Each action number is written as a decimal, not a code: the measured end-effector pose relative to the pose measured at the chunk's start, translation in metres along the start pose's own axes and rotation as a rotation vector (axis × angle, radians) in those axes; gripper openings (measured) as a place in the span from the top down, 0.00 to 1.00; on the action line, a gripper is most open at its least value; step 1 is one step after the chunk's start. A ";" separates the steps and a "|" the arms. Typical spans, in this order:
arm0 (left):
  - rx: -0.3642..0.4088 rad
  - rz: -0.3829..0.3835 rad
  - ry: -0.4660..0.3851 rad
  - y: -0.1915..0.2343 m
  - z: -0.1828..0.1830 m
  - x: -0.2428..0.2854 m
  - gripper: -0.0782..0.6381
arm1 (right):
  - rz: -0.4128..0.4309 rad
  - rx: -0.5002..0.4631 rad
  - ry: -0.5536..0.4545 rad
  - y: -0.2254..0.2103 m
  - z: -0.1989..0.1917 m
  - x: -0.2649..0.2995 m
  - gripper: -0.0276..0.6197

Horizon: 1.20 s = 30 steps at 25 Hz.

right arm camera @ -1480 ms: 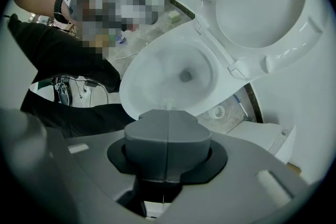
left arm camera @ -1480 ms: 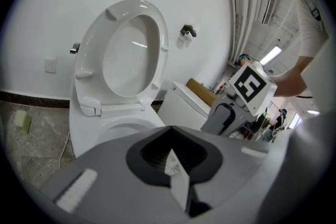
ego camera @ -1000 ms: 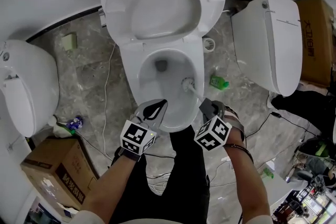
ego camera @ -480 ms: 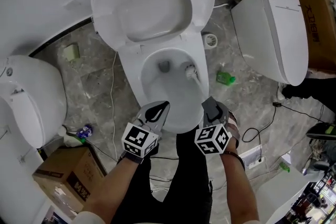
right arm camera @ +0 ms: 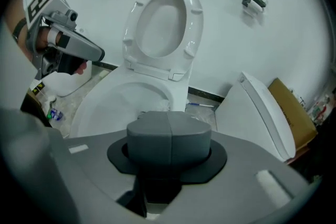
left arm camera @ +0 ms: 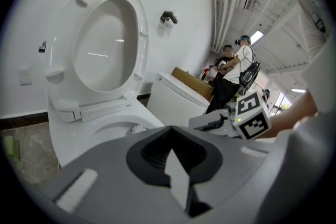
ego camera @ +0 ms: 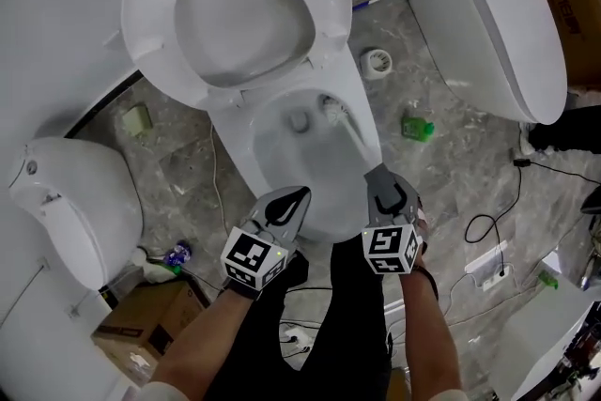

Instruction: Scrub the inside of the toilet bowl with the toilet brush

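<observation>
Marble floor (ego camera: 188, 169); right tool (ego camera: 383, 178) grips toilet brush (ego camera: 331, 107), head inside toilet bowl (ego camera: 232, 144).

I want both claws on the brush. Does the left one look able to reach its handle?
Probably yes: the left claw, shut and empty, has only open bowl between it and the handle.

The toilet brush (ego camera: 331, 107) head has climbed to the bowl's (ego camera: 282, 166) upper right wall. Its handle now slants along the right rim
</observation>
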State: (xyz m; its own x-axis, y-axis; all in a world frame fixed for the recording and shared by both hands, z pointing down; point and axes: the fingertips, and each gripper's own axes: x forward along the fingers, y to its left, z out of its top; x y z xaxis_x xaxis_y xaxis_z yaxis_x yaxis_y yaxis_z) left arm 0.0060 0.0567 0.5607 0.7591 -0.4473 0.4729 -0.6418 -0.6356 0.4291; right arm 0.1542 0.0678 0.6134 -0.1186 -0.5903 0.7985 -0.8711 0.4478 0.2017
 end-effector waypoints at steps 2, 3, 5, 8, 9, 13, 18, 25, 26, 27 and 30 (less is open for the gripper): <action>0.007 -0.006 0.010 -0.001 -0.003 0.004 0.89 | 0.019 0.063 -0.039 -0.001 -0.001 0.005 0.71; 0.009 -0.008 0.015 -0.002 -0.005 0.006 0.89 | 0.028 0.092 -0.058 -0.002 0.000 0.007 0.71; 0.013 -0.012 0.024 -0.003 -0.008 0.009 0.89 | 0.045 0.142 -0.093 -0.005 0.007 0.011 0.71; 0.018 -0.013 0.031 -0.003 -0.011 0.010 0.89 | 0.086 0.223 -0.141 -0.007 0.015 0.019 0.71; 0.020 -0.013 0.031 -0.004 -0.011 0.011 0.89 | 0.107 0.257 -0.158 -0.008 0.017 0.021 0.71; 0.026 -0.005 0.023 0.000 -0.009 0.012 0.89 | 0.188 0.361 -0.208 -0.008 0.028 0.030 0.71; 0.020 0.016 0.017 0.005 -0.004 0.011 0.89 | 0.292 0.446 -0.224 0.005 0.039 0.038 0.71; 0.001 0.046 -0.001 0.011 0.001 0.001 0.89 | 0.406 0.448 -0.211 0.037 0.058 0.044 0.71; -0.001 0.050 -0.004 0.012 0.002 0.000 0.89 | 0.416 0.450 -0.208 0.040 0.059 0.044 0.71; -0.002 0.053 -0.008 0.013 0.003 -0.001 0.89 | 0.426 0.454 -0.204 0.042 0.059 0.044 0.71; -0.009 0.065 -0.022 0.016 0.005 -0.003 0.89 | 0.463 0.455 -0.190 0.052 0.059 0.044 0.71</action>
State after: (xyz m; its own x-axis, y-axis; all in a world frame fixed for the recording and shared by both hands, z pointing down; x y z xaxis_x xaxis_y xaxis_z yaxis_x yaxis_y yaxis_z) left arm -0.0063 0.0448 0.5621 0.7182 -0.5014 0.4825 -0.6905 -0.5993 0.4051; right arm 0.0757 0.0250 0.6256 -0.5729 -0.5321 0.6234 -0.8196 0.3795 -0.4294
